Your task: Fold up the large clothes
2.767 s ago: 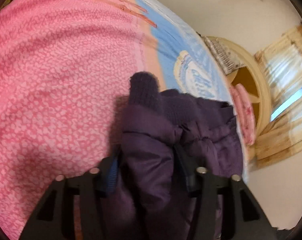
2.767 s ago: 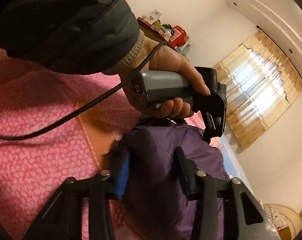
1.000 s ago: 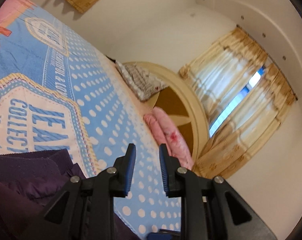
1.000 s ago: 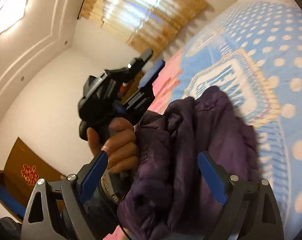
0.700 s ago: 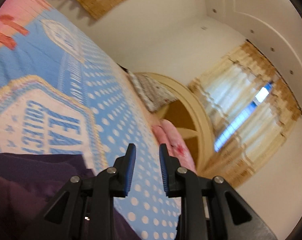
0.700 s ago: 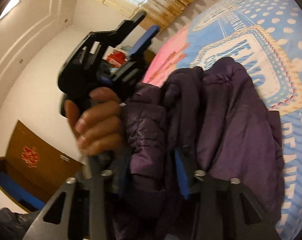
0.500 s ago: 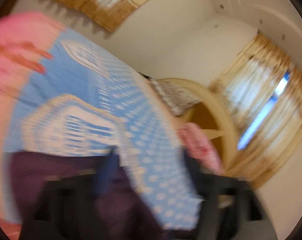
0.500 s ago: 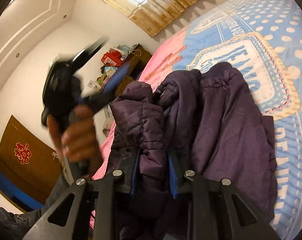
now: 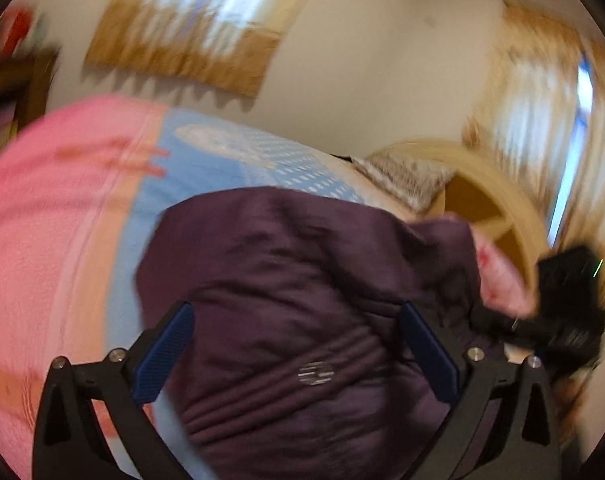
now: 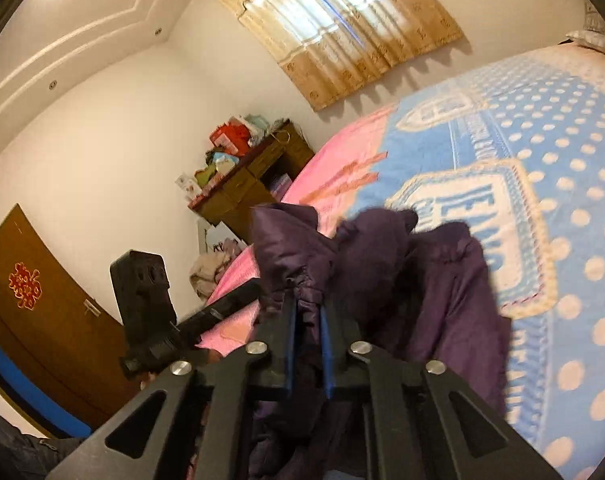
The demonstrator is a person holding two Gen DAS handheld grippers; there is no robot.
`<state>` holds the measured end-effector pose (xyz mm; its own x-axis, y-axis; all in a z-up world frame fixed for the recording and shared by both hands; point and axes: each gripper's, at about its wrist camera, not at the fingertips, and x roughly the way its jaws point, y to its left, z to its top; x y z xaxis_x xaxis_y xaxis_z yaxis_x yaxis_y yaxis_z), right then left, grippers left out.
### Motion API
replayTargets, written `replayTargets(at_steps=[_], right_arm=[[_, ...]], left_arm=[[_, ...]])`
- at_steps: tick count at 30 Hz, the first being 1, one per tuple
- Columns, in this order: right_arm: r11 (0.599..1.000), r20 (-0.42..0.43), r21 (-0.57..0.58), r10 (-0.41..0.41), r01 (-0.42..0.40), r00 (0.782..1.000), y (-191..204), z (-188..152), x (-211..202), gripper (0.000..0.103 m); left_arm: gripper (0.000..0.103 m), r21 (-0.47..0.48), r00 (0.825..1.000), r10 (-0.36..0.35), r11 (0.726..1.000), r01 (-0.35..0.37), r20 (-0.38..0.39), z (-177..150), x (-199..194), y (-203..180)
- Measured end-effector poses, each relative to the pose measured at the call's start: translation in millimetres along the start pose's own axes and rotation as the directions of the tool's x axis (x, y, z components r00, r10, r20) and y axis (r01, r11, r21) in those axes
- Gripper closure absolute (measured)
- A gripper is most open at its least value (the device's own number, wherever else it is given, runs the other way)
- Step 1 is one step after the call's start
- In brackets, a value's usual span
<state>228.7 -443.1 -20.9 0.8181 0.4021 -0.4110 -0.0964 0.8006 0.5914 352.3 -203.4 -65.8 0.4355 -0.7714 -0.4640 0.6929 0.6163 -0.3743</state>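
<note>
A dark purple padded jacket [image 9: 302,300] lies bunched on the pink and blue bedspread [image 9: 62,220]. My left gripper [image 9: 298,344] is open wide, its blue pads on either side of the jacket's back just above it. My right gripper [image 10: 308,320] is shut on a gathered fold of the jacket [image 10: 382,280] and holds it up off the bed [image 10: 542,160]. The left gripper's black body [image 10: 146,304] shows at the left of the right wrist view. The left wrist view is blurred by motion.
A round wooden headboard [image 9: 494,208] and pillows [image 9: 406,176] stand at the bed's far end. A brown cabinet [image 10: 254,176] with boxes on top stands by the bed. A brown door [image 10: 34,320] is at the left. Curtained windows are on the walls.
My left gripper has let go, swung back over the jacket and opened wide. My right gripper has closed from wide open onto a fold of the jacket and lifted it.
</note>
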Motion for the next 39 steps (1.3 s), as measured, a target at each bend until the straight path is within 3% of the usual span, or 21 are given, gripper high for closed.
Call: replayTargets(at_steps=[2,3,8,11,13,15,17,20,22,23,25,27,31,33,34,35,39], right_arm=[[0.998,0.009,0.016,-0.053,0.053,0.999,-14.3,4.9,-10.3,0.094],[0.997,0.005,0.044,-0.064,0.063,0.998,-25.8,6.5,-12.4,0.094],[0.976,-0.018,0.106,-0.188,0.189,0.982,-76.3,1.3,-21.8,0.094],[0.957,-0.047,0.145,-0.247,0.252,0.968,-95.7,-5.4,-22.0,0.09],[0.948,0.0,0.133,-0.293,0.291,0.956,-92.6,-3.2,-30.8,0.09],[0.96,0.067,0.139,-0.255,0.244,0.965,-83.9,7.4,-39.0,0.09],[0.984,0.123,0.125,-0.144,0.129,0.982,-69.1,22.9,-36.0,0.09],[0.99,0.096,0.133,0.029,-0.042,0.995,-53.3,36.0,-4.9,0.089],[0.983,0.073,0.17,0.064,-0.075,0.995,-52.9,40.2,17.2,0.089],[0.972,0.069,0.216,0.081,-0.094,0.994,-59.7,42.0,28.9,0.086],[0.948,0.075,0.302,0.087,-0.105,0.993,-75.0,41.6,43.5,0.068],[0.919,0.073,0.38,0.084,-0.105,0.994,-93.4,36.4,53.7,0.06],[0.931,0.021,0.366,0.004,-0.011,1.0,-107.5,22.6,62.3,0.06],[0.948,-0.013,0.311,-0.066,0.067,0.998,-107.6,20.5,65.5,0.06],[0.953,-0.023,0.286,-0.098,0.1,0.995,-108.8,19.6,67.2,0.06],[0.957,-0.031,0.255,-0.132,0.136,0.991,-109.5,18.2,69.6,0.06],[0.962,-0.062,0.155,-0.218,0.225,0.974,-112.4,7.4,84.6,0.06]], left_arm=[[0.0,0.127,0.995,0.103,0.987,-0.101,-0.009,2.2,19.3,-36.9],[0.0,0.146,0.993,0.119,0.983,-0.116,-0.008,2.9,26.5,-45.7],[0.0,0.166,0.984,0.132,0.98,-0.111,-0.121,0.6,82.7,-67.3],[0.0,0.227,0.974,0.178,0.963,-0.144,-0.137,-8.1,95.2,-78.1],[0.0,0.269,0.971,0.211,0.947,-0.175,-0.11,-17.4,90.5,-81.4],[0.0,0.25,0.978,0.188,0.955,-0.161,-0.086,-20.6,79.6,-74.0],[0.0,0.228,0.982,0.173,0.962,-0.152,-0.077,-18.3,76.8,-67.5],[0.0,0.238,0.98,0.183,0.958,-0.161,-0.073,-18.8,77.6,-77.3],[0.0,0.243,0.977,0.205,0.952,-0.185,-0.061,-20.0,77.7,-82.5],[0.0,0.233,0.974,0.225,0.949,-0.211,-0.038,-20.3,71.8,-82.1],[0.0,0.214,0.971,0.24,0.948,-0.234,-0.005,-22.7,64.6,-83.1],[0.0,0.174,0.964,0.263,0.948,-0.265,0.033,-22.4,49.5,-75.3],[0.0,0.044,0.941,0.325,0.943,-0.33,0.091,-17.0,24.1,-48.5],[0.0,0.041,0.9,0.431,0.9,-0.434,0.058,-12.1,32.7,-35.6],[0.0,0.064,0.89,0.455,0.888,-0.455,0.016,-10.0,43.7,-32.3],[0.0,0.085,0.889,0.456,0.888,-0.452,-0.033,-8.8,55.8,-26.8],[0.0,0.102,0.881,0.469,0.881,-0.462,-0.061,-12.1,68.1,-24.5]])
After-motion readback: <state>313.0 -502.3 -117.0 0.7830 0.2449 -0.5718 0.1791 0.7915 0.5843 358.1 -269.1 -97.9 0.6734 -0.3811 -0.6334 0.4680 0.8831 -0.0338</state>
